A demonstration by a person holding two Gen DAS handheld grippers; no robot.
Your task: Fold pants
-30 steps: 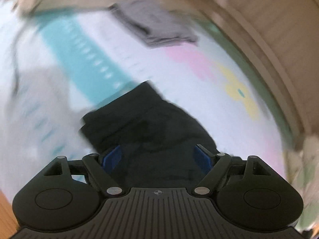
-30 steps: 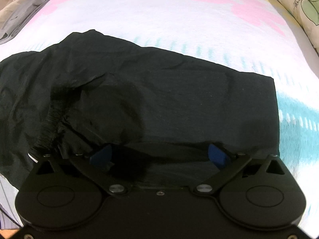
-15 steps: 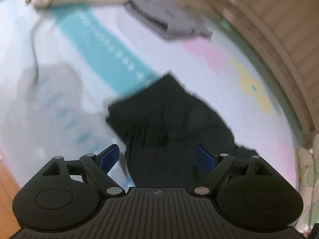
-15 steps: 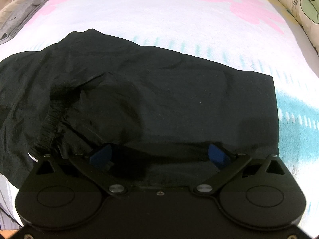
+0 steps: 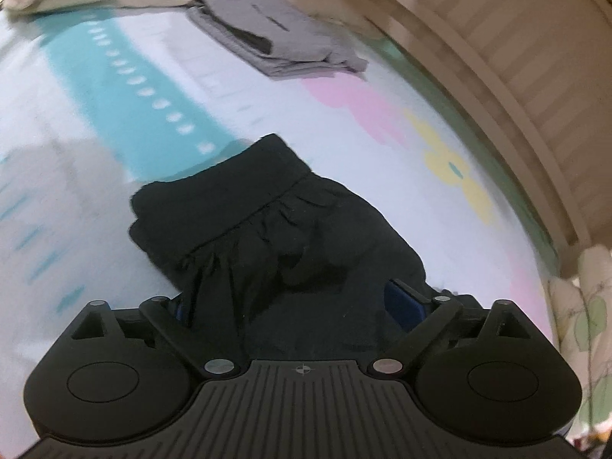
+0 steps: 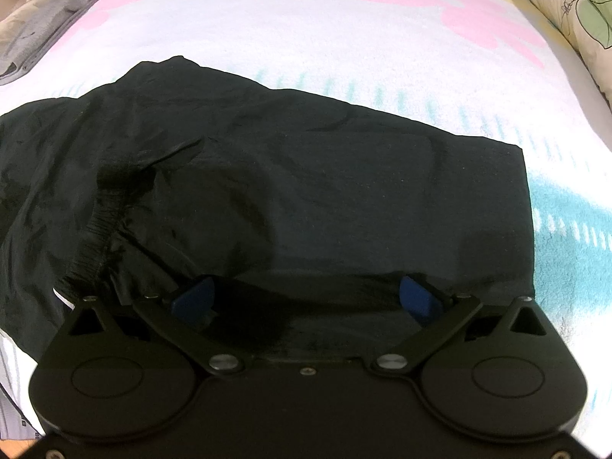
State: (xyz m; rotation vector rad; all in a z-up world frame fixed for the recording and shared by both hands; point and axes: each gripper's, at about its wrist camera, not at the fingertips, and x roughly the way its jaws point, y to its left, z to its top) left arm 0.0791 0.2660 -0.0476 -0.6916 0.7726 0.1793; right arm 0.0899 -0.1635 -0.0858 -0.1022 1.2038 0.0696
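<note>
Black pants (image 6: pixel 306 199) lie folded on the bed cover, their gathered elastic waistband (image 6: pixel 99 229) at the left in the right wrist view. My right gripper (image 6: pixel 306 300) hovers low over their near edge, jaws wide apart and both blue pads bare. In the left wrist view the pants (image 5: pixel 275 237) stretch away from me, waistband (image 5: pixel 229 187) at the far end. My left gripper (image 5: pixel 294 306) straddles the near end of the cloth; its jaws are opening, with cloth between them. The right pad (image 5: pixel 403 302) shows, while the left one is mostly hidden behind a fold.
A folded grey garment (image 5: pixel 279 42) lies at the far side of the bed, also seen as the grey garment (image 6: pixel 42 26). The flower-patterned cover (image 5: pixel 344 122) spreads all around. A leaf-print pillow (image 6: pixel 573 11) sits at the right, and a slatted bed frame (image 5: pixel 516 57) runs behind.
My left gripper has sunk toward the pants and its jaws have spread wider; cloth now covers the left pad. The right gripper and the pants under it have not moved.
</note>
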